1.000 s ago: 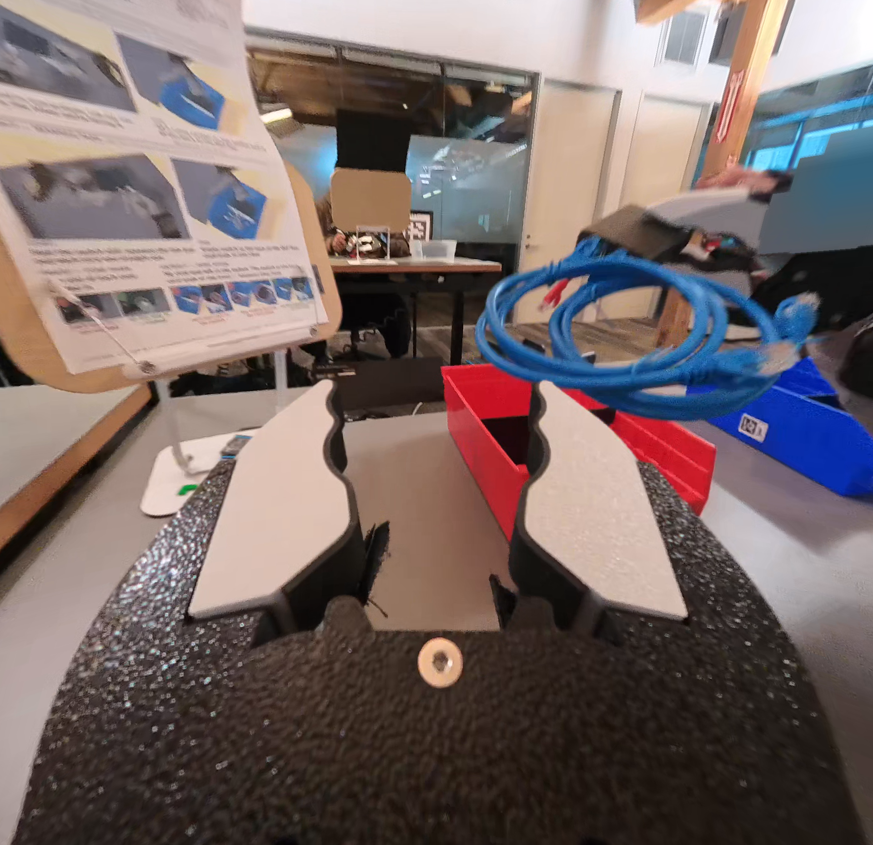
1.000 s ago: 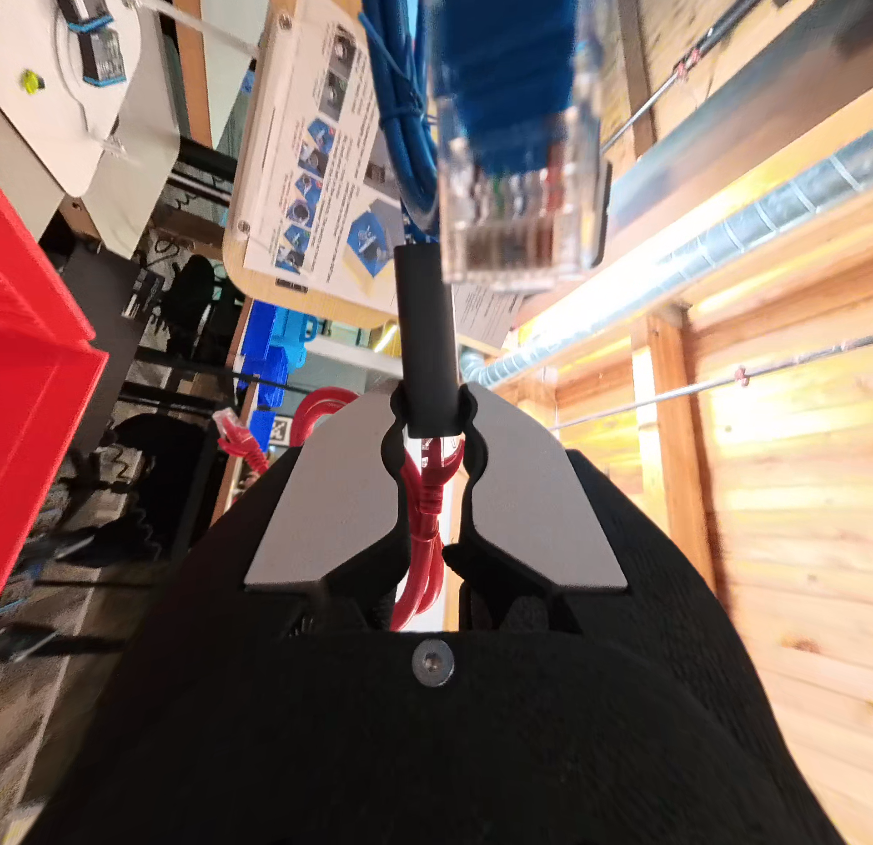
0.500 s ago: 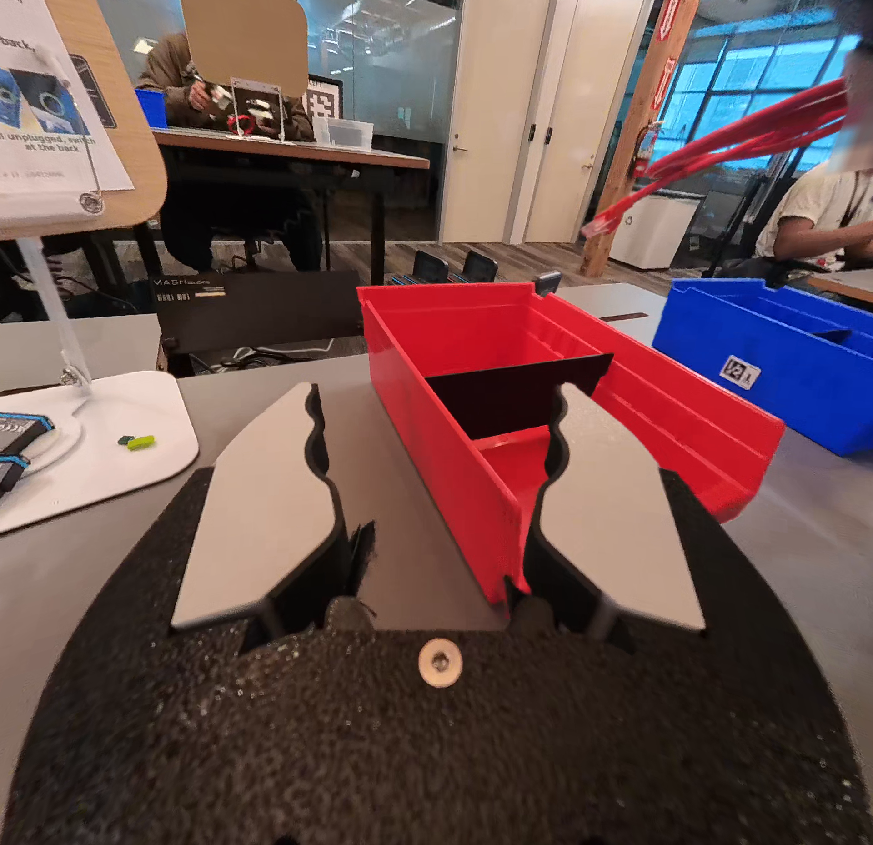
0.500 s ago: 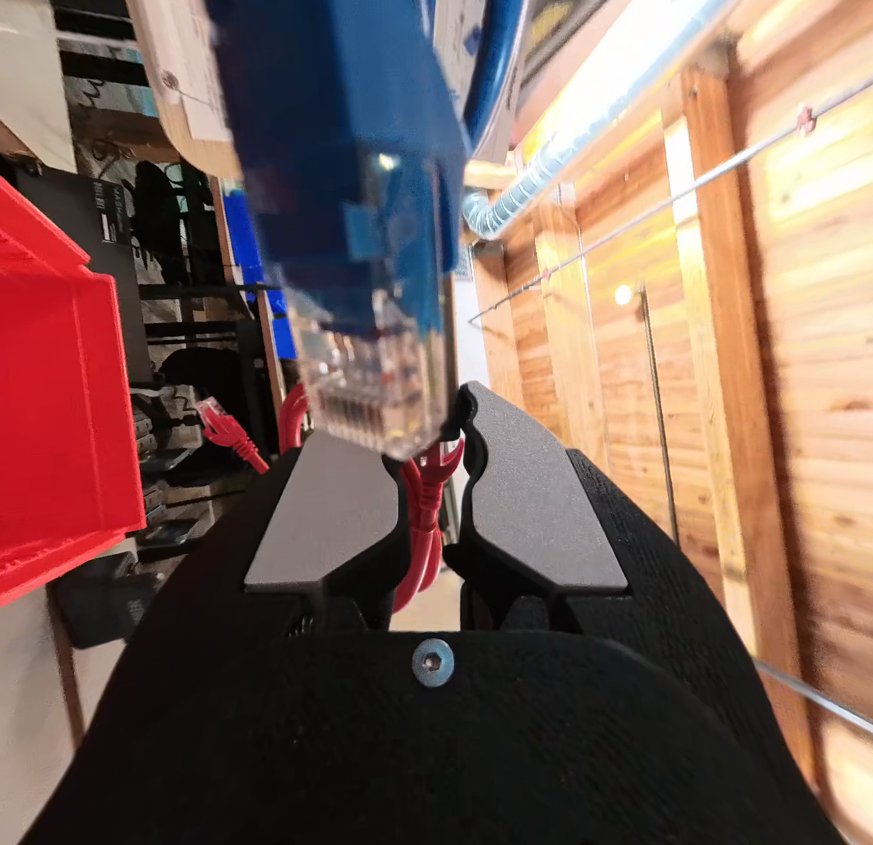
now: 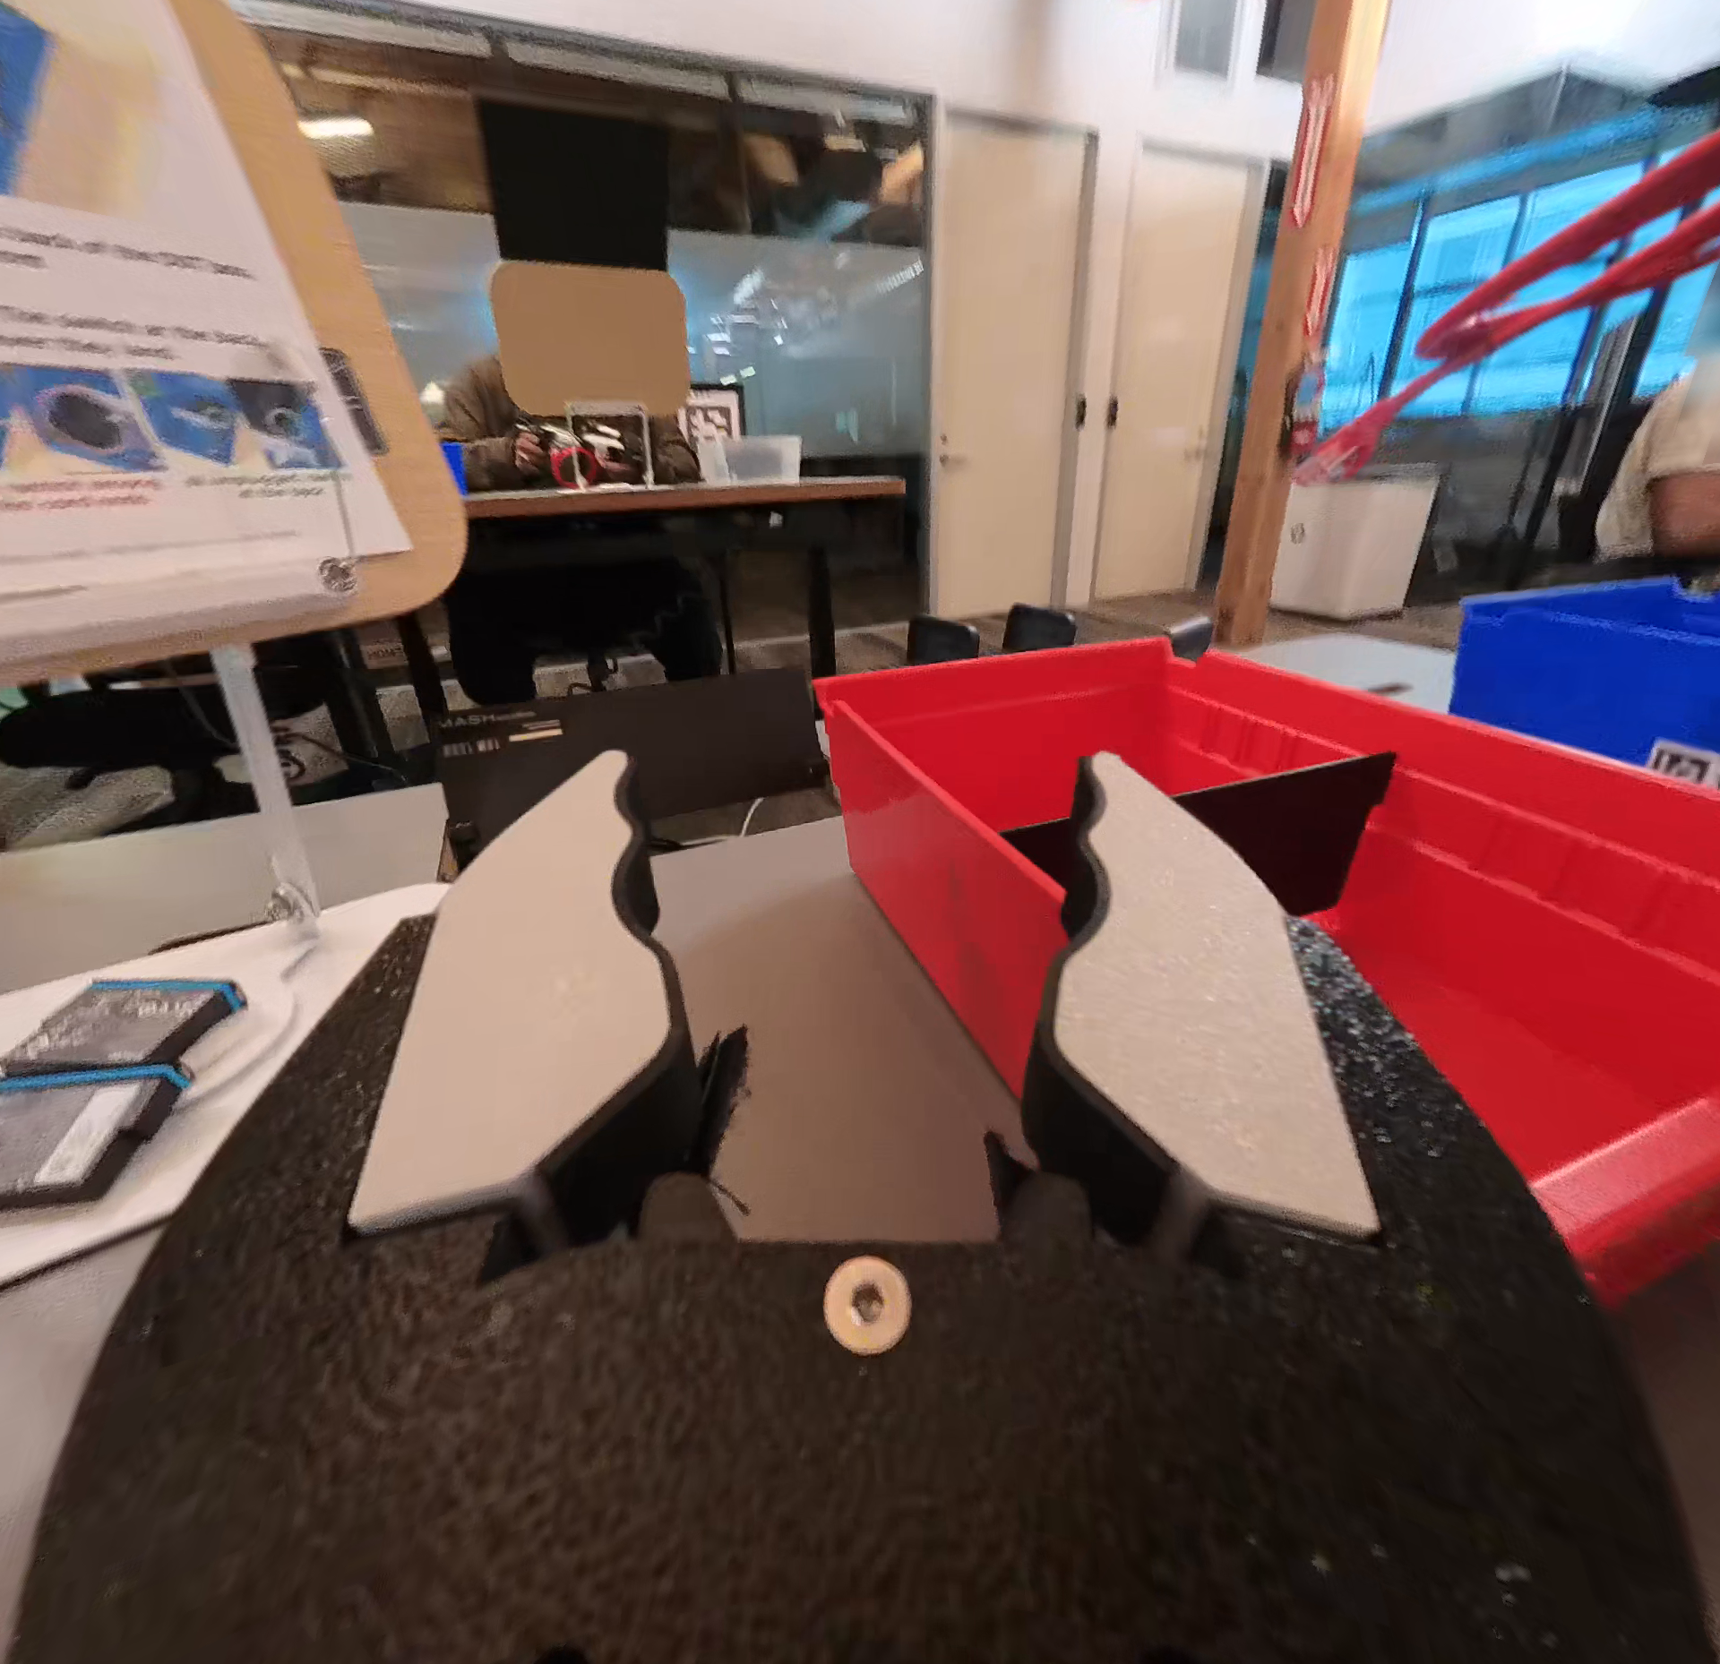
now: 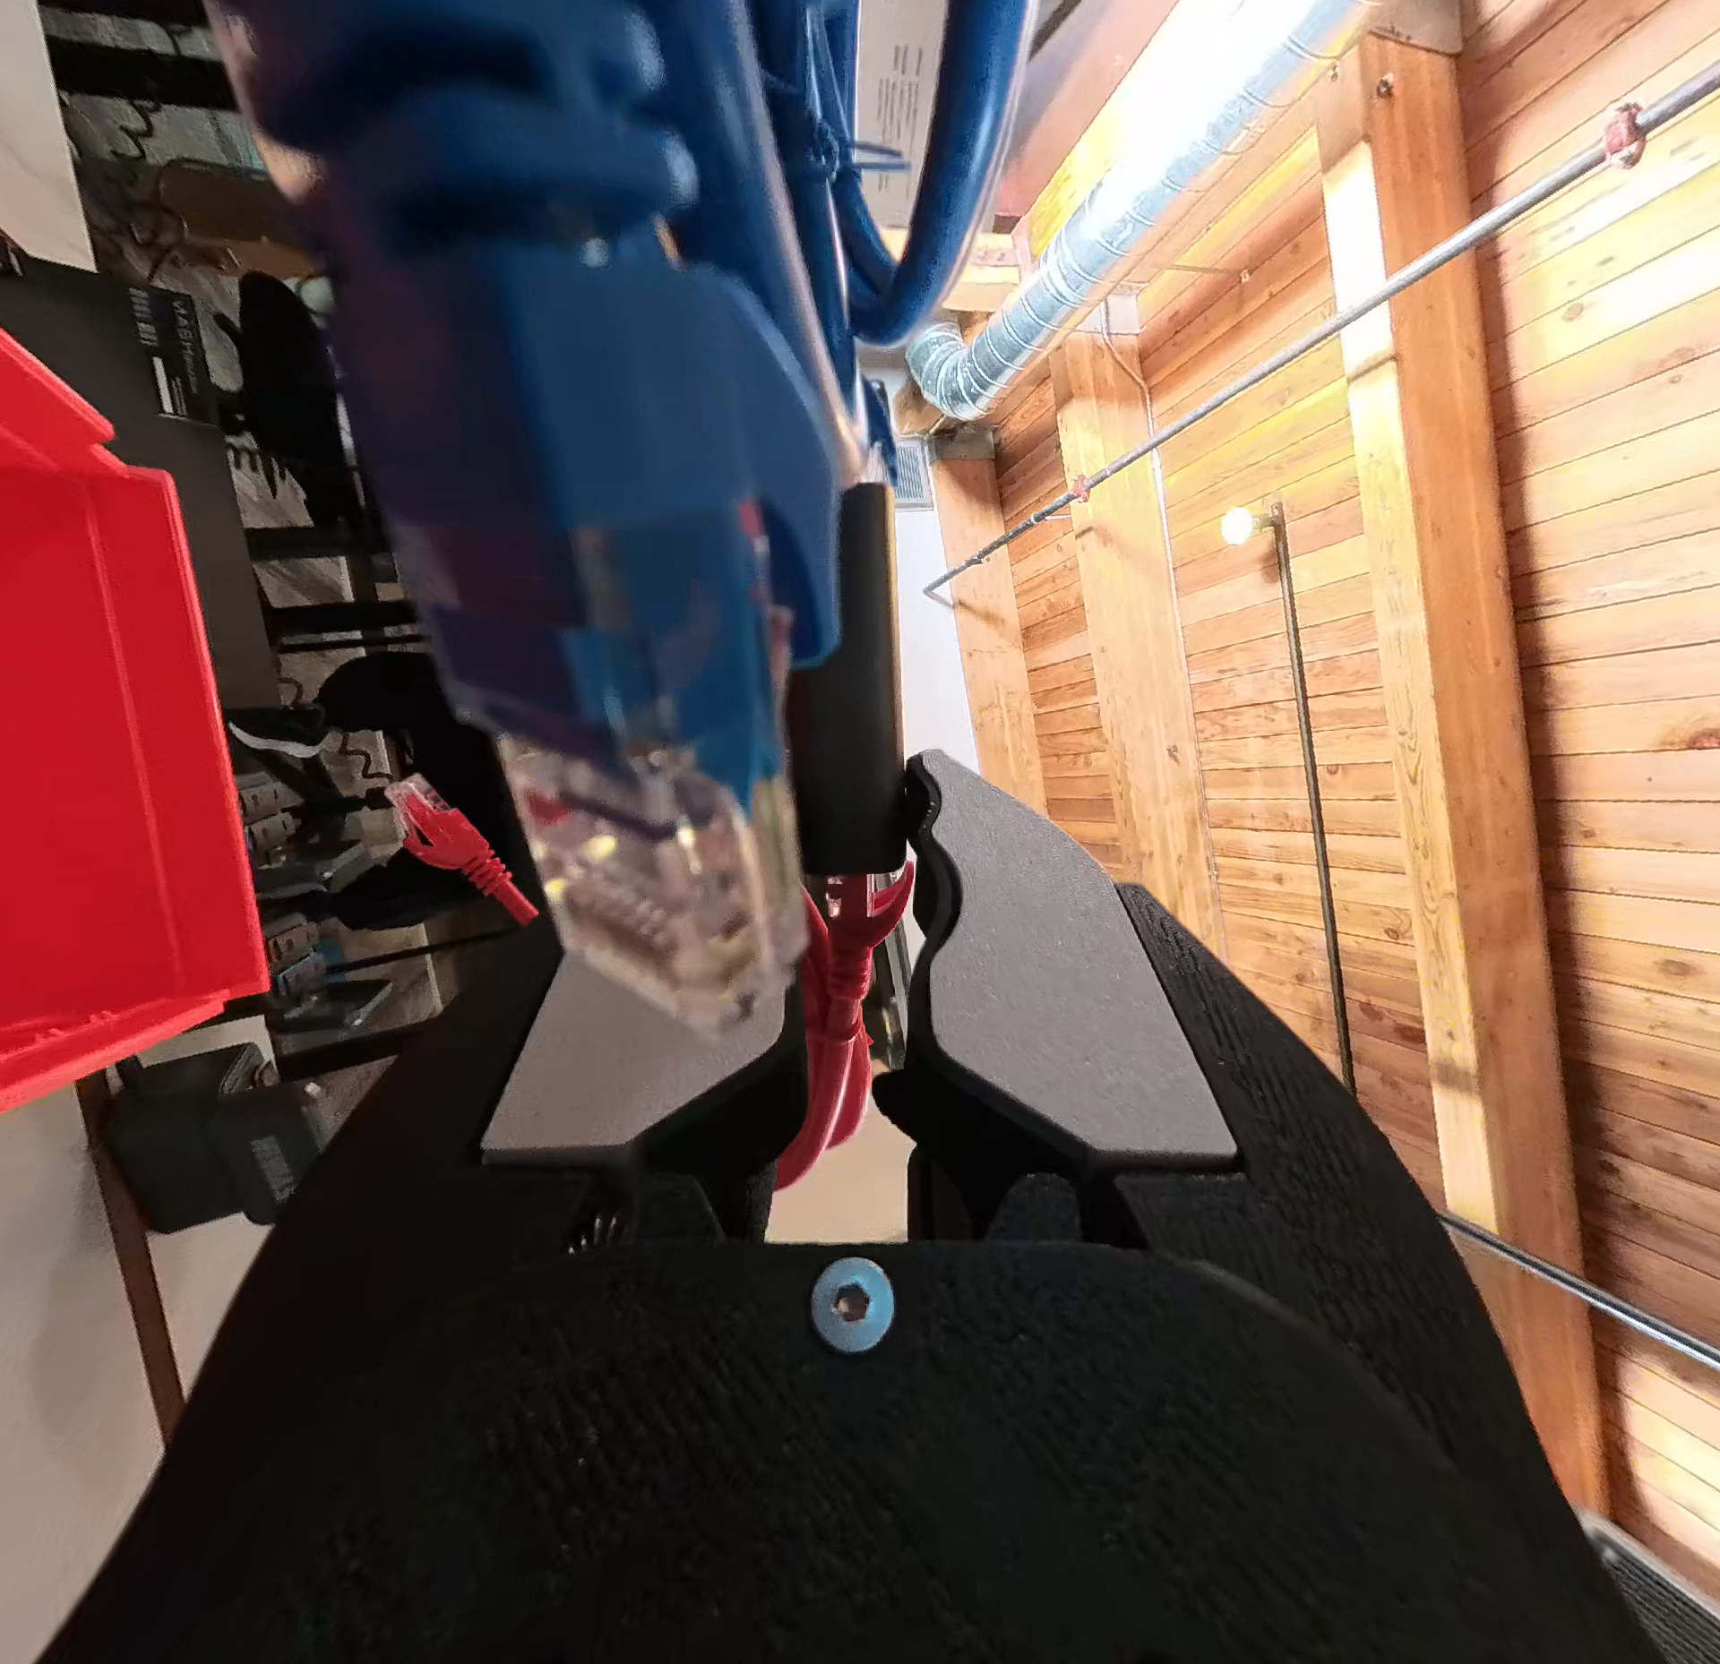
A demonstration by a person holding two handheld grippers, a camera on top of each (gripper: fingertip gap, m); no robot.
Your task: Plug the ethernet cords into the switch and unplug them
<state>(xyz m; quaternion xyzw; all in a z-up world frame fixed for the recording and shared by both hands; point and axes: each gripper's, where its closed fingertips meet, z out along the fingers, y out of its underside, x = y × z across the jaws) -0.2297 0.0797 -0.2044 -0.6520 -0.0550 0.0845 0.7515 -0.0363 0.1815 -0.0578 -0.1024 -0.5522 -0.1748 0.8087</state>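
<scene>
We list: right gripper (image 6: 852, 828) fingers clamping the switch (image 6: 861, 689) to carry its dangling cords (image 6: 842, 996); left gripper (image 5: 856, 838) fingers wide, bare.

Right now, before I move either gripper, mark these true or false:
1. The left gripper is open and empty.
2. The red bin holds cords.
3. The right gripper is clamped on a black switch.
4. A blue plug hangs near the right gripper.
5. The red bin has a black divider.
1. True: the left gripper stands wide open with only bare table between its fingers.
2. False: the red bin shows no cords inside.
3. True: the right gripper is shut on the black switch, red cord trailing behind.
4. True: the blue plug dangles close by, blurred.
5. True: the divider crosses it.
</scene>
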